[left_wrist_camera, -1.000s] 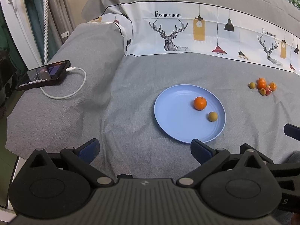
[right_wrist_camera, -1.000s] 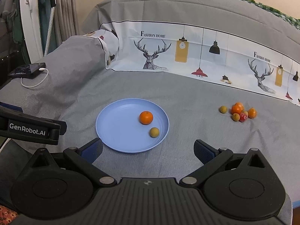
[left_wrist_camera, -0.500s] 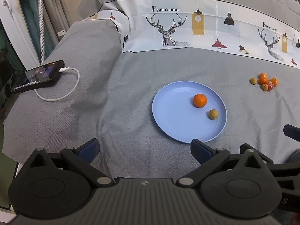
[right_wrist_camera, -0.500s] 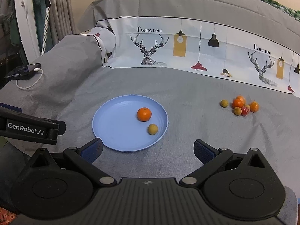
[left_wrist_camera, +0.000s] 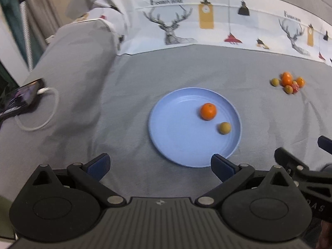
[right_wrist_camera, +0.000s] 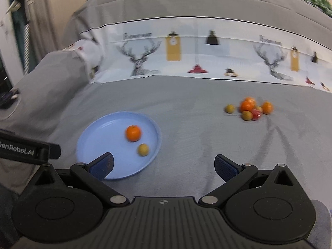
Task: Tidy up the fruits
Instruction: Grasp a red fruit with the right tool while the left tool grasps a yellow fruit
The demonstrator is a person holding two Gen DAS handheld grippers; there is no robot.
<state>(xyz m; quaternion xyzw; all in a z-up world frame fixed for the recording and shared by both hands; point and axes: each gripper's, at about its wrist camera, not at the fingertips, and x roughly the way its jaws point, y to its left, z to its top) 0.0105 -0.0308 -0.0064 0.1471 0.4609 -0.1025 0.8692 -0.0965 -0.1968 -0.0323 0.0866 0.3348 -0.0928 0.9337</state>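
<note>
A light blue plate (left_wrist_camera: pixel 178 137) (right_wrist_camera: pixel 99 137) lies on the grey bedspread. On it sit an orange (left_wrist_camera: pixel 208 111) (right_wrist_camera: pixel 133 133) and a small yellow-green fruit (left_wrist_camera: pixel 224 128) (right_wrist_camera: pixel 143 149). A loose cluster of several small fruits (left_wrist_camera: pixel 288 82) (right_wrist_camera: pixel 250 108), orange, yellow-green and red, rests on the cloth to the plate's right. My left gripper (left_wrist_camera: pixel 160 166) is open and empty, just short of the plate's near rim. My right gripper (right_wrist_camera: pixel 164 166) is open and empty too, its left fingertip (right_wrist_camera: pixel 102 165) over the plate's near edge, well short of the cluster.
A phone (left_wrist_camera: pixel 18 97) with a white charging cable (left_wrist_camera: pixel 41 122) lies at the bed's left edge. A deer-print white fabric band (left_wrist_camera: pixel 207 25) runs across the back. The other gripper's body shows at the right edge of the left view (left_wrist_camera: pixel 300 172) and the left edge of the right view (right_wrist_camera: pixel 27 150).
Both grippers have moved forward over the bed. The right one has also swung to the right, so the plate sits further left and the fruit cluster closer to centre. Fruits have not moved.
</note>
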